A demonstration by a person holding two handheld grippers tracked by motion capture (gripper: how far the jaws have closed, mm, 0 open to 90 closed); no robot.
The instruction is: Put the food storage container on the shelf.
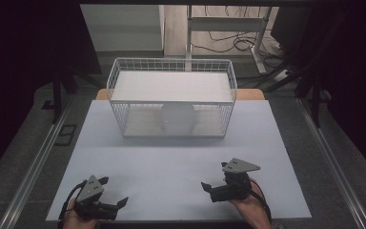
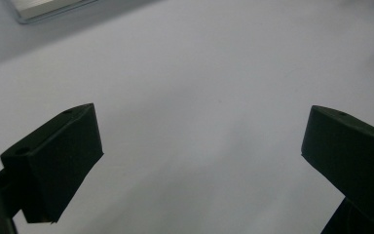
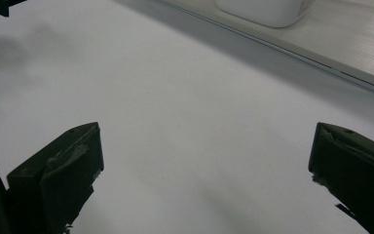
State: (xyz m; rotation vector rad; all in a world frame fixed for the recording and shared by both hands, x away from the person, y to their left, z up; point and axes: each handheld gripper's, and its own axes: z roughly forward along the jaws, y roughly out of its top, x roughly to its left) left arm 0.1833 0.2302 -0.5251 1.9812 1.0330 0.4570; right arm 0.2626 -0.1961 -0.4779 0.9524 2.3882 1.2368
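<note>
White wire forms the basket [image 1: 171, 78] at the far middle of the table [image 1: 181, 157], and inside it, on its lower level under a flat white shelf [image 1: 171, 86], sits a pale rounded container [image 1: 177, 118]. We judge that container to be what we are about to reach for, since it is the only loose thing nearby and the right gripper's camera looks toward its base [image 3: 263, 9].

We hold both tools low at the near edge, well apart from the basket. Our left gripper [image 1: 116, 193] rests at the near left with its jaws spread wide and nothing between them; in the left gripper view only bare white table shows in the gap. Our right gripper [image 1: 208, 191] sits at the near right, jaws equally wide and empty. This looks to us like a ready stance, jaws already parted so either could close on the container.

We can read no brand, label or writing on anything.
</note>
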